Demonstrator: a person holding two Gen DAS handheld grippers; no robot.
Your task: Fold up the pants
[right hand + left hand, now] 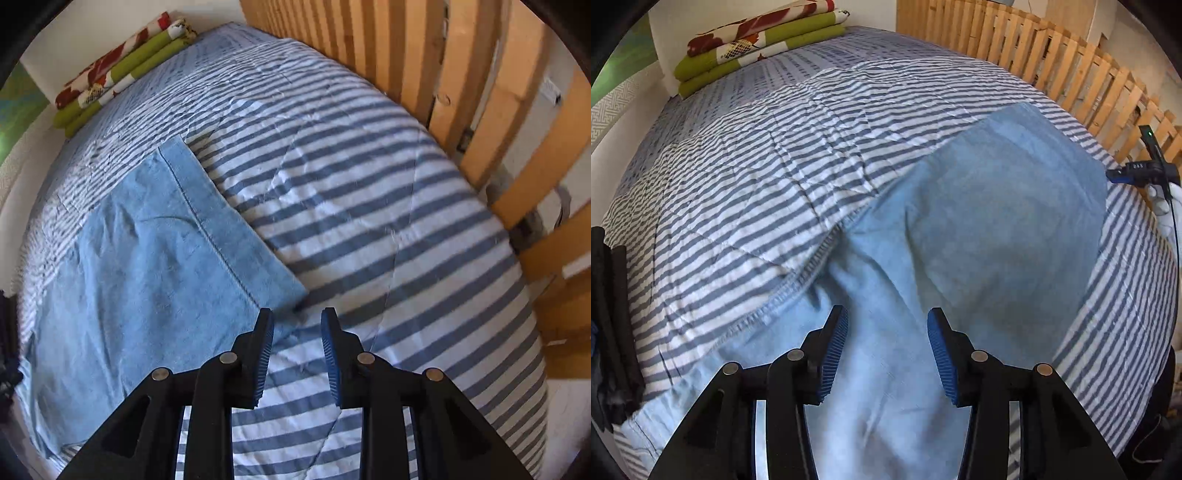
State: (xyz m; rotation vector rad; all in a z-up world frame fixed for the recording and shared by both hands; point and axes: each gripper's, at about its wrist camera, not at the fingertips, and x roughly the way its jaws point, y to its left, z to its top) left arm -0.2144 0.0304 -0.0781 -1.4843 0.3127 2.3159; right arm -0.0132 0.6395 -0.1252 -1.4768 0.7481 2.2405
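Observation:
Light blue pants (997, 221) lie folded over on a striped bedspread (757, 177). My left gripper (886, 343) hovers above the pants' rumpled part near a stitched seam, its jaws apart with nothing pinched between the blue pads. In the right wrist view the pants (147, 251) spread to the left, their hemmed corner ending just ahead of my right gripper (297, 336). That gripper is open by a narrow gap over the striped bedspread (369, 221), holding nothing. The right gripper also shows at the far right edge of the left wrist view, held by a white-gloved hand (1160, 199).
A wooden slatted fence (1052, 55) runs along the bed's far right side (461, 92). A folded green, red and white blanket (757, 40) lies at the head of the bed (122, 70). Dark fabric (609, 314) hangs at the left edge.

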